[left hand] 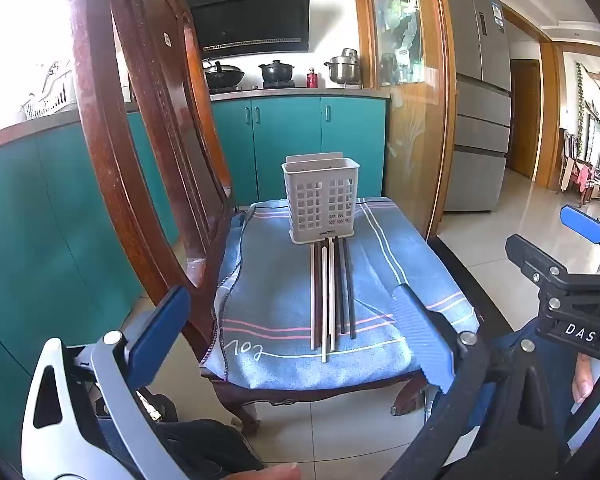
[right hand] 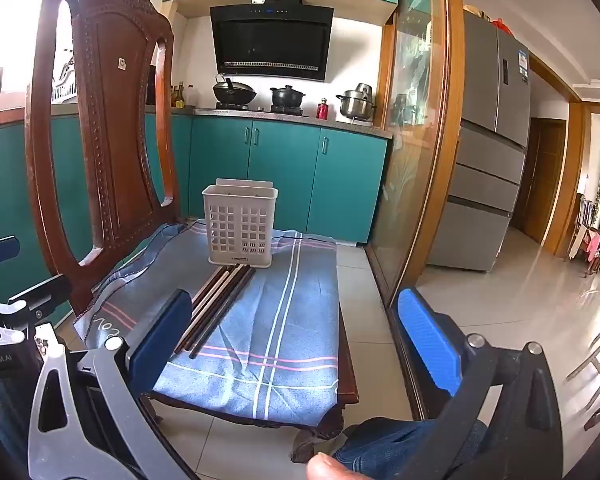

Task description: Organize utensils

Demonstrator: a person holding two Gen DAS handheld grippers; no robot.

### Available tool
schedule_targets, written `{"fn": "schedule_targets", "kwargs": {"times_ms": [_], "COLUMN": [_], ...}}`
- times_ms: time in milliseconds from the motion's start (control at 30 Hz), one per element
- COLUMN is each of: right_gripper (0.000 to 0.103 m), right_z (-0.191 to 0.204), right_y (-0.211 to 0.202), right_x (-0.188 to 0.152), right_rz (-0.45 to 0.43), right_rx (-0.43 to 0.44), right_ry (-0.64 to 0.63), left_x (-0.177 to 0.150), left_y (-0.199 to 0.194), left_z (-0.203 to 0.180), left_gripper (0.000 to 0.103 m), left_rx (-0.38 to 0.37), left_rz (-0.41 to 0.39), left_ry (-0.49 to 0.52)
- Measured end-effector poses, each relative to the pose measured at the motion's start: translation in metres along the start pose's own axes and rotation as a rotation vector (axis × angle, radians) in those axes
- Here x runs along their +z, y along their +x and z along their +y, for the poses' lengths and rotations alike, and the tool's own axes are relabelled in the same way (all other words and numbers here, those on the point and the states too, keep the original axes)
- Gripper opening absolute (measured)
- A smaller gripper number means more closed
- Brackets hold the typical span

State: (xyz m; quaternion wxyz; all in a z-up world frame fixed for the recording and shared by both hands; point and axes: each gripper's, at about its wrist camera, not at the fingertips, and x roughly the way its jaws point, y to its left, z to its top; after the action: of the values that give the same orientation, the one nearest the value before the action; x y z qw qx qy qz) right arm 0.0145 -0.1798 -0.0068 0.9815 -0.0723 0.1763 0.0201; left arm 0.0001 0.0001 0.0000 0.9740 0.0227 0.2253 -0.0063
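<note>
Several chopsticks (left hand: pixel 331 294), some pale and some dark, lie side by side on a blue striped cloth (left hand: pixel 276 320) spread over a wooden chair seat. A white slotted utensil holder (left hand: pixel 320 200) stands upright at their far ends. My left gripper (left hand: pixel 288 328) hovers in front of the seat, open, with nothing between its blue pads. In the right wrist view the chopsticks (right hand: pixel 220 304) lie left of centre and the holder (right hand: pixel 240 224) stands behind them. My right gripper (right hand: pixel 296 340) is open too, empty, held before the seat's near edge.
The carved chair back (right hand: pixel 100 128) rises on the left of the seat. A glass sliding door with a wooden frame (right hand: pixel 420 160) stands close on the right. Teal cabinets (right hand: pixel 280 176) and a stove with pots are behind. Tiled floor (right hand: pixel 500 300) spreads to the right.
</note>
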Motion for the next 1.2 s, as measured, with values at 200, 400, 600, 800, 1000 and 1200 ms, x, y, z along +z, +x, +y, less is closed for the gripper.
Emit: {"fn": "schedule_targets", "kwargs": {"times_ms": [200, 400, 600, 800, 1000, 1200], "right_gripper": [0.100, 0.100, 0.100, 0.100, 0.100, 0.100], "right_z": [-0.0002, 0.0005, 0.0001, 0.0002, 0.0001, 0.0007], "right_y": [-0.0061, -0.0029, -0.0039, -0.0042, -0.0046, -0.0047], "right_x": [-0.0001, 0.0006, 0.0010, 0.0008, 0.0010, 0.0012], "right_rz": [-0.004, 0.003, 0.000, -0.002, -0.003, -0.002], "right_rx": [0.003, 0.017, 0.020, 0.020, 0.020, 0.021], "right_ry": [-0.001, 0.000, 0.004, 0.003, 0.004, 0.004], "left_x": [0.0018, -0.0019, -0.0001, -0.0011, -0.0007, -0.0014], "left_y": [0.0023, 0.0033, 0.0003, 0.0002, 0.0006, 0.0006], "left_z": [0.0045, 0.0051, -0.0004, -0.0008, -0.0010, -0.0022], "left_gripper": [0.100, 0.100, 0.100, 0.100, 0.100, 0.100], "left_rx": [-0.004, -0.005, 0.003, 0.004, 0.004, 0.006], "left_rz": [0.003, 0.000, 0.003, 0.001, 0.004, 0.004], "left_ry": [-0.001, 0.003, 0.007, 0.008, 0.009, 0.009]}}
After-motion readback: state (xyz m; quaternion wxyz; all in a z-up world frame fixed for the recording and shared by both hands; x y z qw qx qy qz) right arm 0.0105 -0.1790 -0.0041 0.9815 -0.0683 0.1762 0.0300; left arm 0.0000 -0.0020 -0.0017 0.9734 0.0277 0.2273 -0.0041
